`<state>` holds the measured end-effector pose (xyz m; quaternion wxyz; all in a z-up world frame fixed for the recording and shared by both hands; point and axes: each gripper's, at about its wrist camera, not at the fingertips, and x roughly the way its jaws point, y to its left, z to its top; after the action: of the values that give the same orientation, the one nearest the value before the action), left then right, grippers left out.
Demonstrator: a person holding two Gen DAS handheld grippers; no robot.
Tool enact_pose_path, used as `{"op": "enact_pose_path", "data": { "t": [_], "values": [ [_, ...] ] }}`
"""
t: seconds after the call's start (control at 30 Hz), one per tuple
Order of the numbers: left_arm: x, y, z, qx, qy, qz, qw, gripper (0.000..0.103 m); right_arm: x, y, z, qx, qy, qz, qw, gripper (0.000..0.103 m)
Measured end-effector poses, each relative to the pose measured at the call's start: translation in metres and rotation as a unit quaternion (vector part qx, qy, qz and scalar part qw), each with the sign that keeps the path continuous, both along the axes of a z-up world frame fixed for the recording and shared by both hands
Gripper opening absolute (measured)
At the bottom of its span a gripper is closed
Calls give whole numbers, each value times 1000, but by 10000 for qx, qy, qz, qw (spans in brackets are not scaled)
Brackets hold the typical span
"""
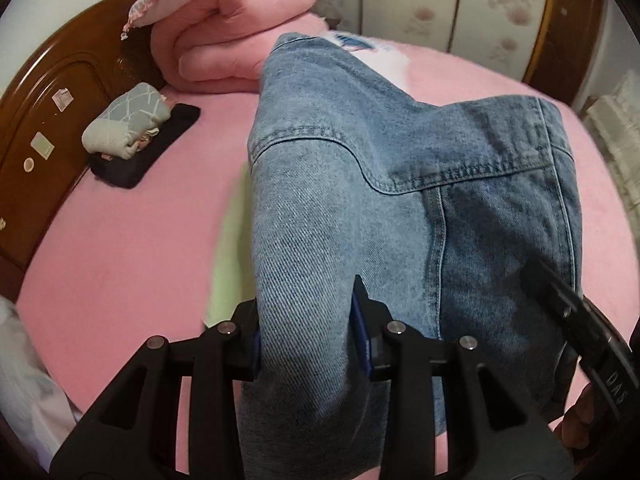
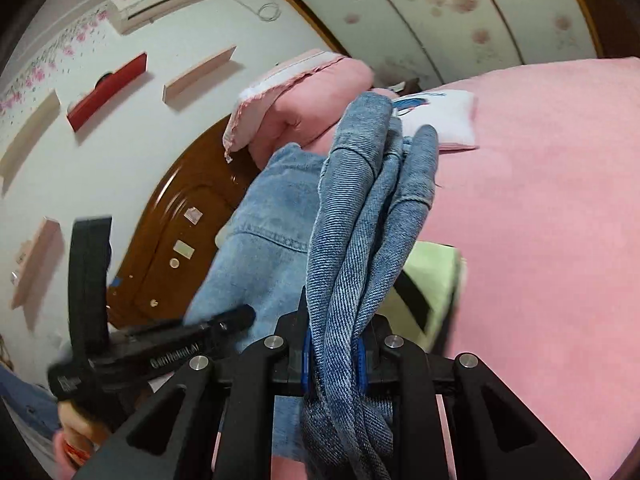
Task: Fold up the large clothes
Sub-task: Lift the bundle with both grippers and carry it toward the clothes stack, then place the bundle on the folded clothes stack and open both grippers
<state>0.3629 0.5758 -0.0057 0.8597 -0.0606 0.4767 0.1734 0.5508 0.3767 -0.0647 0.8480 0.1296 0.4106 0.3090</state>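
Gripping denim jacket [image 1: 400, 152] hem — both jaws clamped, pink bed [image 1: 120, 248] open

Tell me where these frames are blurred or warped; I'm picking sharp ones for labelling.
Left wrist view: denim sharp, the green item beside it smeared, the right gripper soft, bed and headboard bowed by the fisheye. Right wrist view: denim folds crisp, left gripper and green item's edge blurred, wall shelves curved.
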Motion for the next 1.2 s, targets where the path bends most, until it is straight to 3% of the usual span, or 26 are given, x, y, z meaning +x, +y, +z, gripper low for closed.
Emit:
{"op": "enact_pose_path", "data": {
  "t": [0.07, 0.13, 0.17, 0.2, 0.23, 0.27, 0.33, 0.4, 0.47, 0.57, 0.67, 0.73, 0.8, 0.9, 0.93, 1.07, 1.2],
  "values": [
    [24, 22, -45, 46, 141, -39, 9999, 33, 23, 29, -47, -223, 232, -86, 9994, 15],
    [39, 29, -117, 78, 443, -266, 9986, 40, 33, 62, -116, -759, 822, -278, 9933, 15],
    [40, 35, -137, 208, 432, -435, 9979, 45, 33, 67, -141, -983, 1001, -337, 9895, 16],
    [28, 30, -155, 265, 77, -651, 9975, 53, 29, 71, -165, -1397, 930, -445, 9848, 16],
    [23, 36, -158, 137, -179, -756, 9969, 55, 25, 74, -180, -1776, 813, -403, 9799, 18],
    [12, 40, -159, -234, -500, -775, 9955, 55, 24, 77, -189, -1916, 706, -258, 9786, 19],
    [-5, 62, -165, -1085, -974, -522, 9879, 55, 16, 66, -197, -1813, 601, -29, 9816, 20],
    [-17, 77, -173, -1377, -1228, -313, 9823, 57, 12, 53, -200, -1703, 656, 79, 9832, 27],
    [-16, 70, -186, -1097, -1340, -205, 9847, 58, 10, 14, -198, -1670, 689, 30, 9835, 34],
    [-25, 44, -180, -617, -1379, 163, 9884, 62, -17, -22, -175, -1984, 770, -221, 9768, 34],
    [-41, 16, -179, -2, -1538, 771, 9851, 64, -54, -58, -163, -2148, 835, -308, 9726, 34],
    [-50, 4, -175, 248, -1651, 1148, 9793, 64, -85, -70, -158, -2241, 898, -380, 9697, 37],
    [-68, -23, -168, 507, -1850, 1726, 9661, 64, -113, -103, -152, -2410, 1045, -427, 9639, 50],
    [-95, -66, -156, 912, -2092, 2366, 9444, 65, -169, -154, -137, -2467, 1215, -644, 9593, 59],
    [-113, -88, -148, 852, -2068, 2431, 9439, 65, -190, -176, -130, -2467, 1272, -729, 9579, 61],
    [-144, -161, -152, -9, -1566, 2417, 9576, 65, -267, -272, -110, -2339, 1473, -1032, 9555, 78],
    [-204, -261, -158, -452, -1350, 2291, 9629, 65, -335, -357, -90, -2677, 1601, -1167, 9429, 85]
  ]
}}
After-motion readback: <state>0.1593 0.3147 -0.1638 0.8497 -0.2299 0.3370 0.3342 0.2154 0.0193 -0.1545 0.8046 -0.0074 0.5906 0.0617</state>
